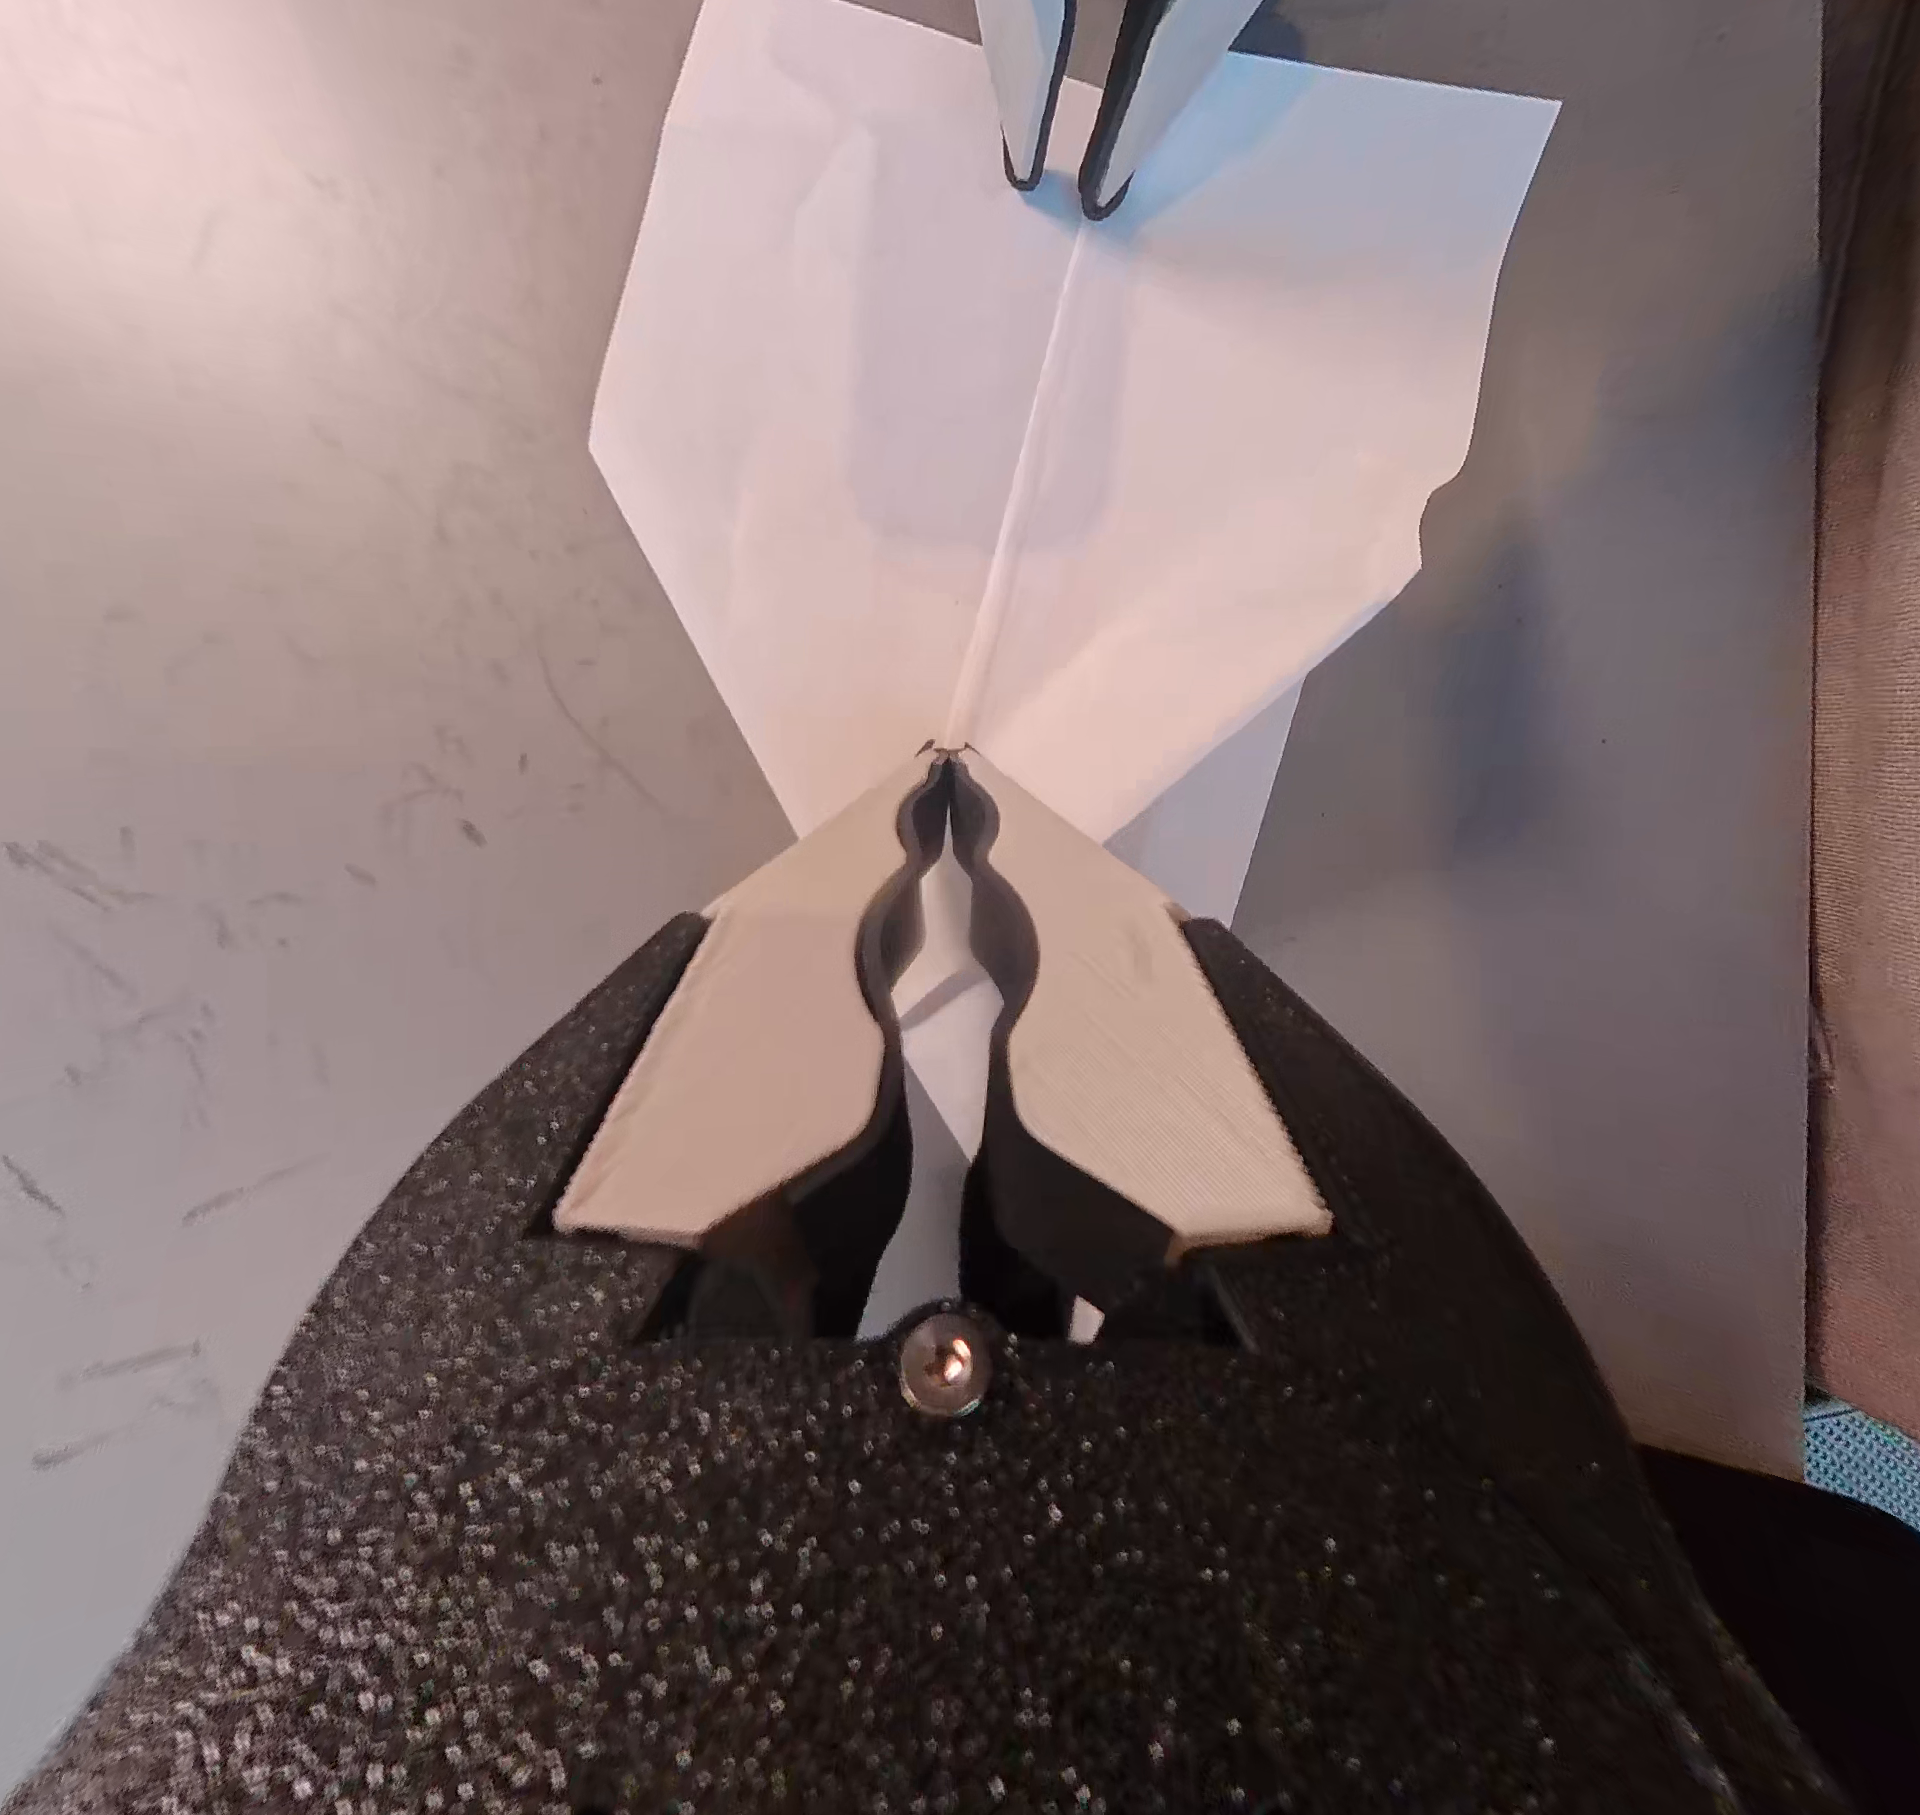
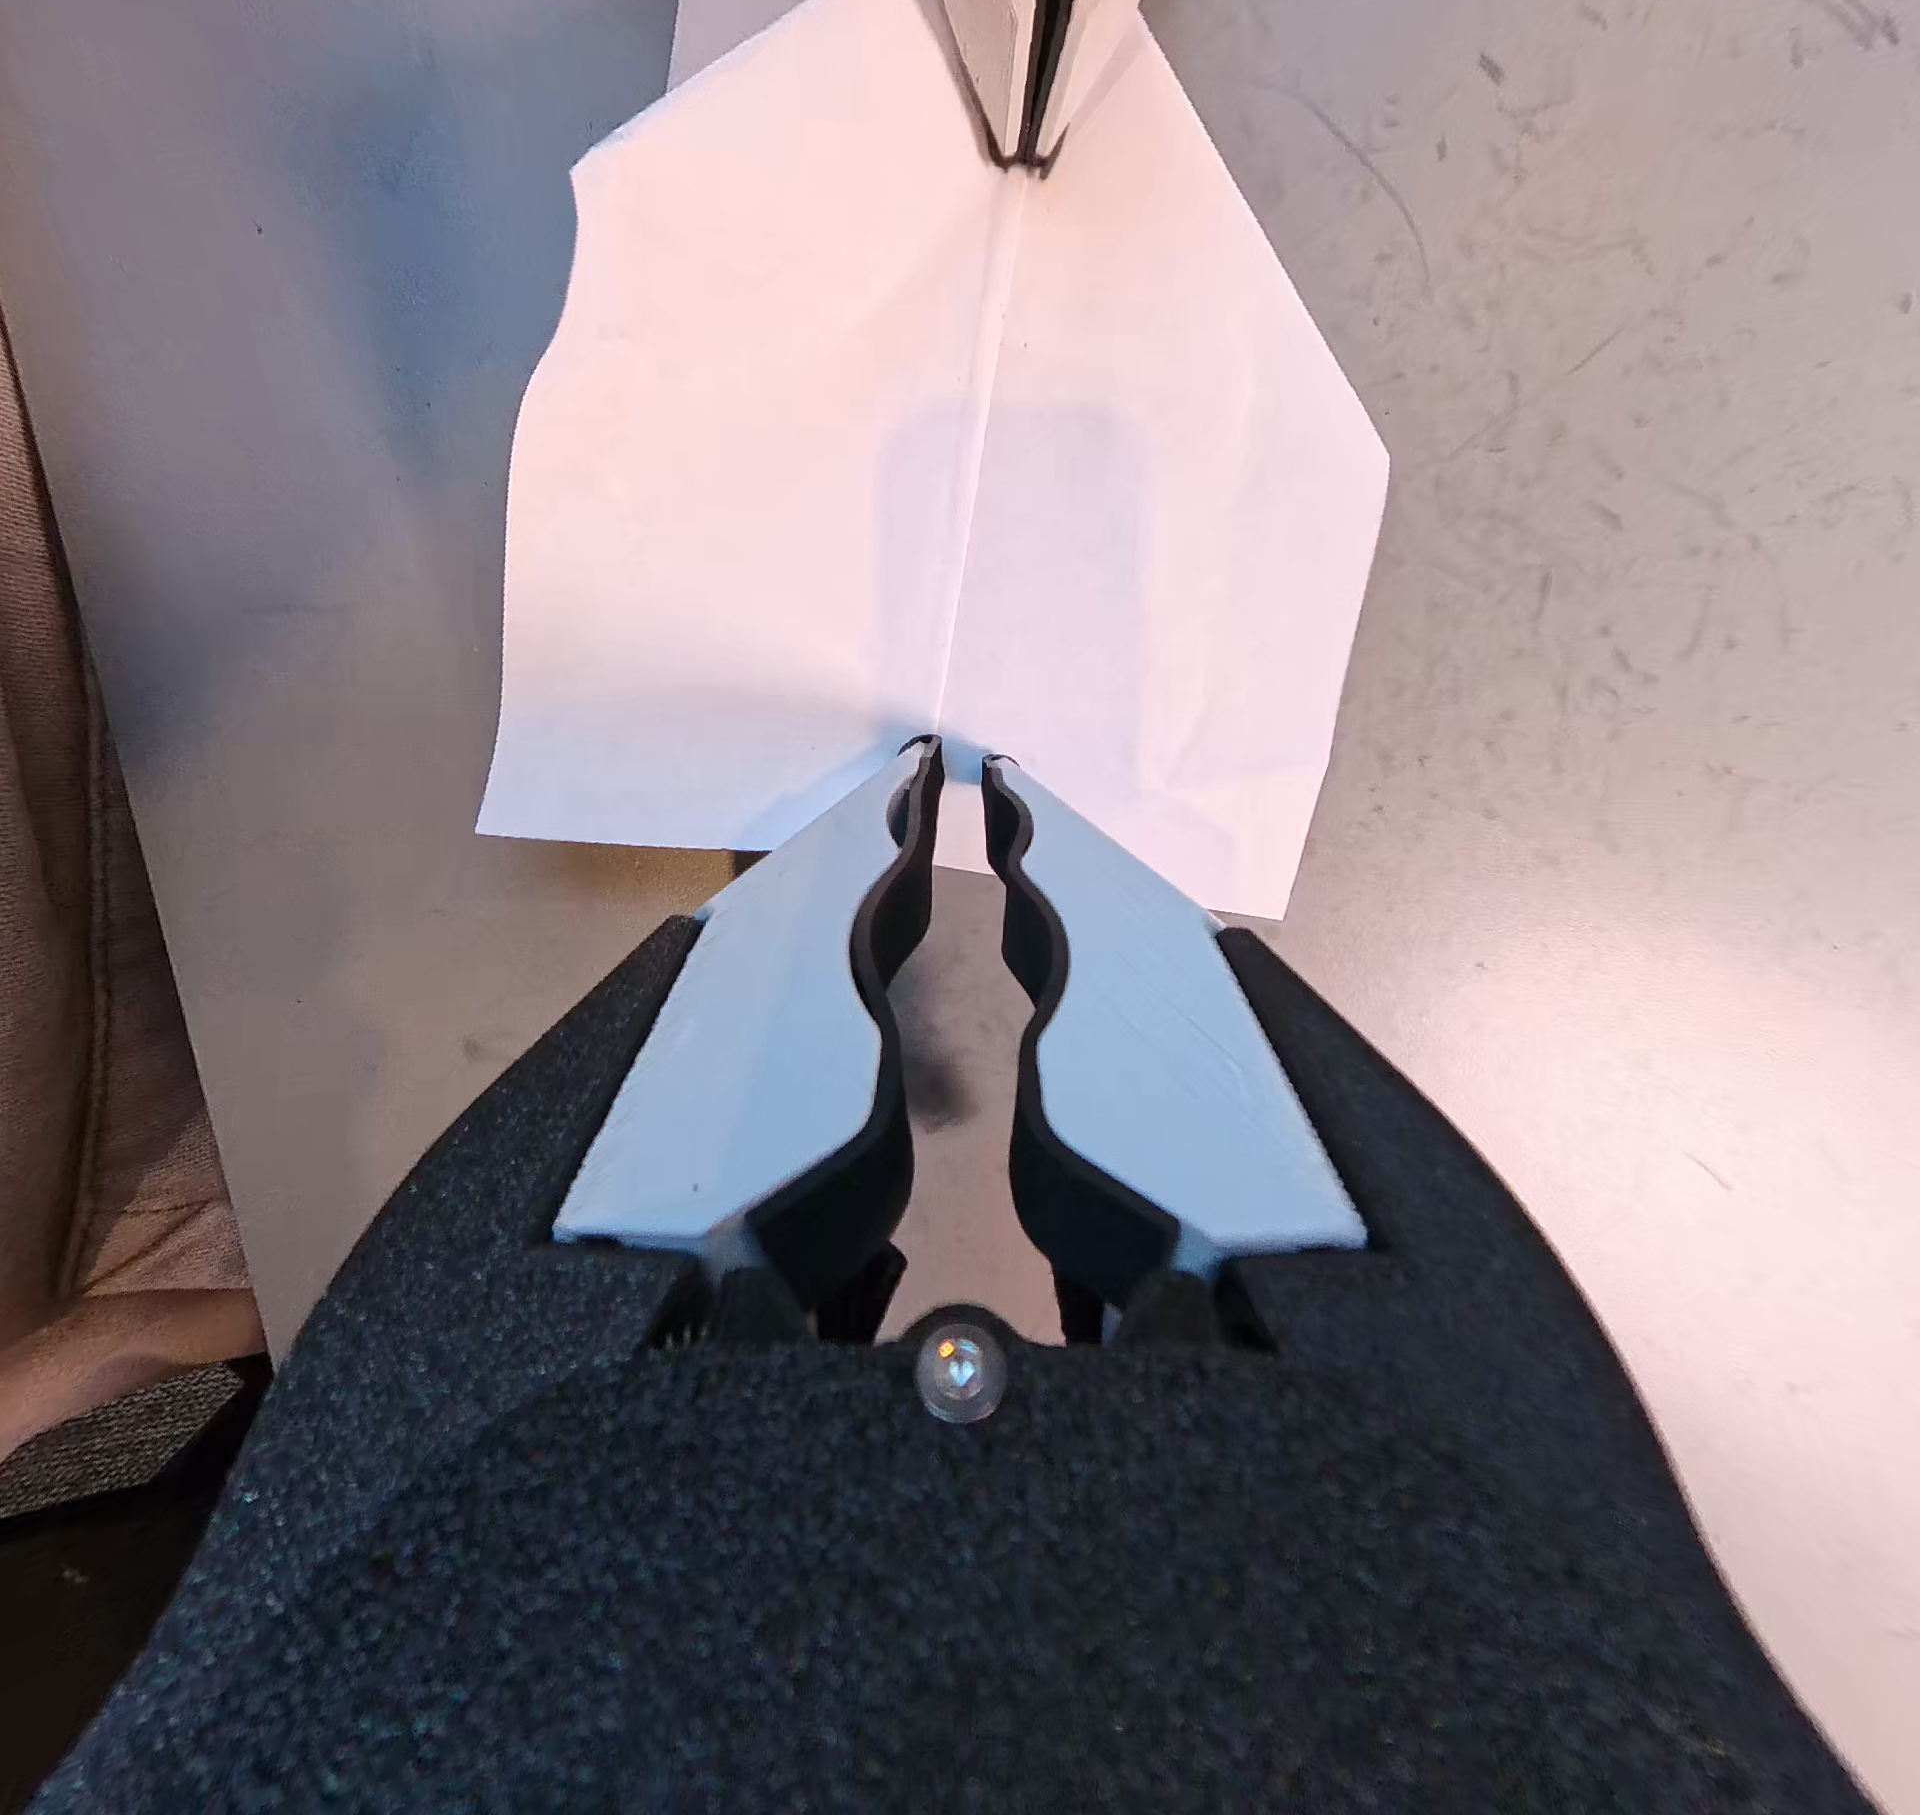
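Observation:
A white folded paper (image 1: pixel 883 435), pointed at one end with a centre crease, lies on a grey table (image 1: pixel 312 415). My left gripper (image 1: pixel 948 766) is shut, its tips pinching the crease near the pointed end, with paper showing between its fingers. It also shows in the right wrist view (image 2: pixel 1023 167), shut at the far end of the crease. My right gripper (image 2: pixel 961 757) is open by a narrow gap, with its tips on either side of the crease at the wide end of the paper (image 2: pixel 779 518). It also shows in the left wrist view (image 1: pixel 1065 196).
The scratched grey table (image 2: pixel 1610 518) ends beside a brown fabric surface (image 1: pixel 1870 622), which also shows in the right wrist view (image 2: pixel 62 830). A dark object (image 2: pixel 94 1453) sits below that edge. The tips of one gripper are about 11 cm away from the tips of the other.

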